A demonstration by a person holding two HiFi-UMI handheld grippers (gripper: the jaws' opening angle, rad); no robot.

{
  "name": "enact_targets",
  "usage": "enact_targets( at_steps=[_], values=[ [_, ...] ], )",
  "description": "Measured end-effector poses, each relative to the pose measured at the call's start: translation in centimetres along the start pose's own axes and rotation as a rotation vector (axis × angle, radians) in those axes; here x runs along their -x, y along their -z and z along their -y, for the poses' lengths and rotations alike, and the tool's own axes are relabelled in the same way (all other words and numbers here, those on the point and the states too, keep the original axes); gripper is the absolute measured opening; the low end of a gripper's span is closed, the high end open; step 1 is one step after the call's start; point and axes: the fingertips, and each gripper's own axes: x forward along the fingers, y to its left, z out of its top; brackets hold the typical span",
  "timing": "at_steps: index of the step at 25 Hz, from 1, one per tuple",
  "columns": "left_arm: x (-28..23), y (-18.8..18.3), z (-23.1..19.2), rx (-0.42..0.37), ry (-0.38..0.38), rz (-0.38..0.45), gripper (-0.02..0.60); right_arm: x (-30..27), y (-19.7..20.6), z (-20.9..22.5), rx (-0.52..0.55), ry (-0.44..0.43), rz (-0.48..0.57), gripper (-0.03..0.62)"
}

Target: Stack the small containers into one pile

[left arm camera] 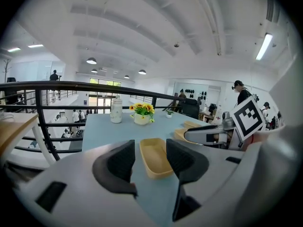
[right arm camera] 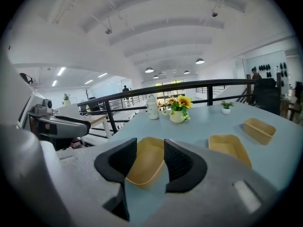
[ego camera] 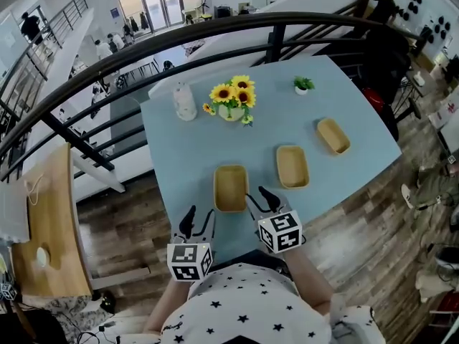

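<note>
The left gripper (ego camera: pixel 199 219) and right gripper (ego camera: pixel 261 198) are held empty, jaws apart. The nearest container (ego camera: pixel 230 188) is seen just ahead between them, with the second container (ego camera: pixel 292 165) and third container (ego camera: pixel 333 135) beyond the right gripper.

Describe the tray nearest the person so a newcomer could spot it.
On the blue table, find the diagonal row of tan trays. The near tray is at its left end, in line with the sunflowers. Unlike the middle tray and far tray, it lies closest to the table's near edge.

Head camera steeply down over the table (ego camera: pixel 179 149); gripper cameras low, close, forward, the nearest container (left arm camera: pixel 154 157) in both.
</note>
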Motion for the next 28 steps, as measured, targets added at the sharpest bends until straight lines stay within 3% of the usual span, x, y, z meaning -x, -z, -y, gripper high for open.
enact_targets(
  at_steps=[22,28],
  values=[
    [-3.1,2.0,-3.6,0.035,-0.018,-0.085,0.189,-7.6,5.4,2.6,-0.028,0.062,-0.216,0.164],
    [-2.9,2.2,-3.7,0.044,-0.019,-0.091,0.187,-8.2,6.4,3.1,-0.037,0.092,-0.253,0.134]
  ],
)
